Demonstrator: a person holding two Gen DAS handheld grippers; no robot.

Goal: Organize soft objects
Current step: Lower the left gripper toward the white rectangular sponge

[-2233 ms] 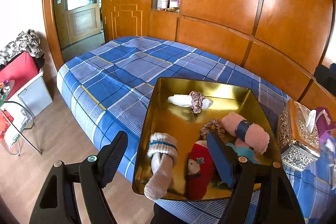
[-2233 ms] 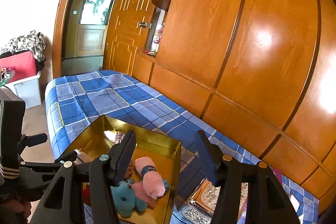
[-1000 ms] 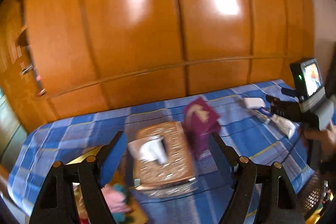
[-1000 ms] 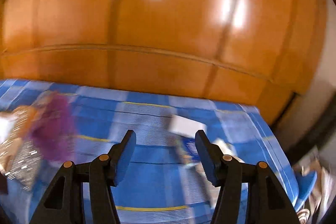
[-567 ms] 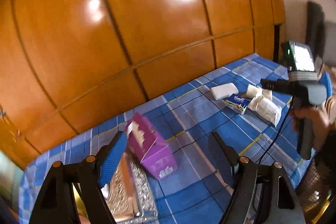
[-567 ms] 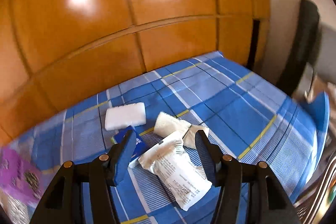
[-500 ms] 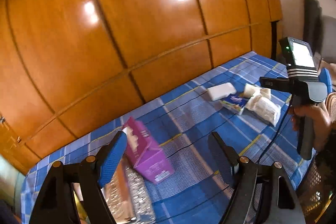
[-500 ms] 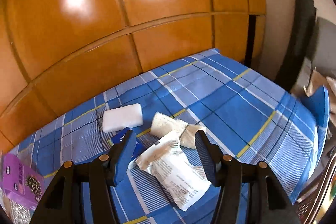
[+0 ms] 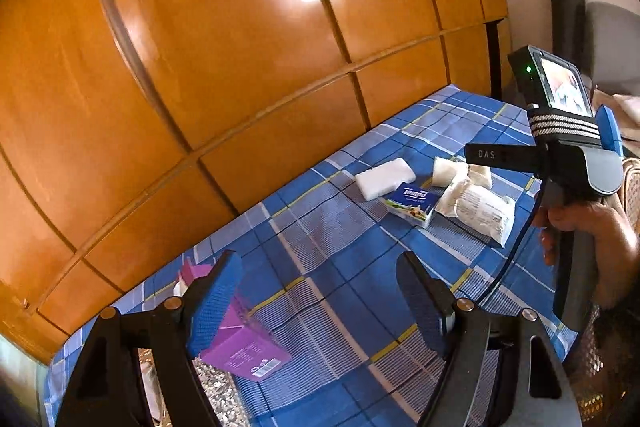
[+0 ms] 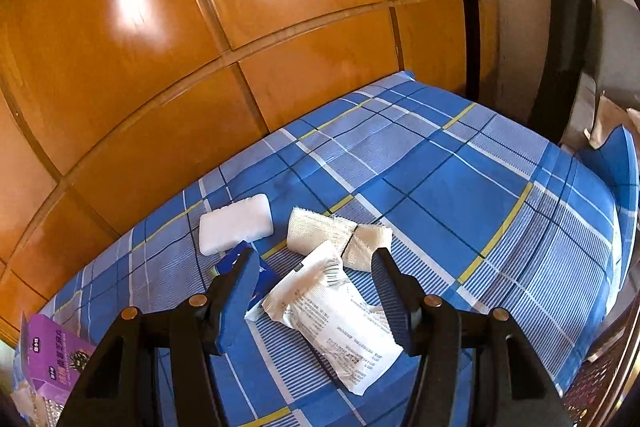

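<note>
Both hand-held grippers tilt downward, jaws apart and empty: left hand-held gripper (image 9: 320, 303), right hand-held gripper (image 10: 314, 291), gripped by a hand (image 9: 588, 239) at frame right.

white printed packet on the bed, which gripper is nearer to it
Right. The right gripper hangs open just above the white printed packet, which shows between its fingers. The left gripper is open further back, by the purple box.

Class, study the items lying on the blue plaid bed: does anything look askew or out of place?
Yes. The purple box lies tipped over beside the silver tissue holder, and the white printed packet lies askew, overlapping the bandage roll and the Tempo tissue pack.
</note>
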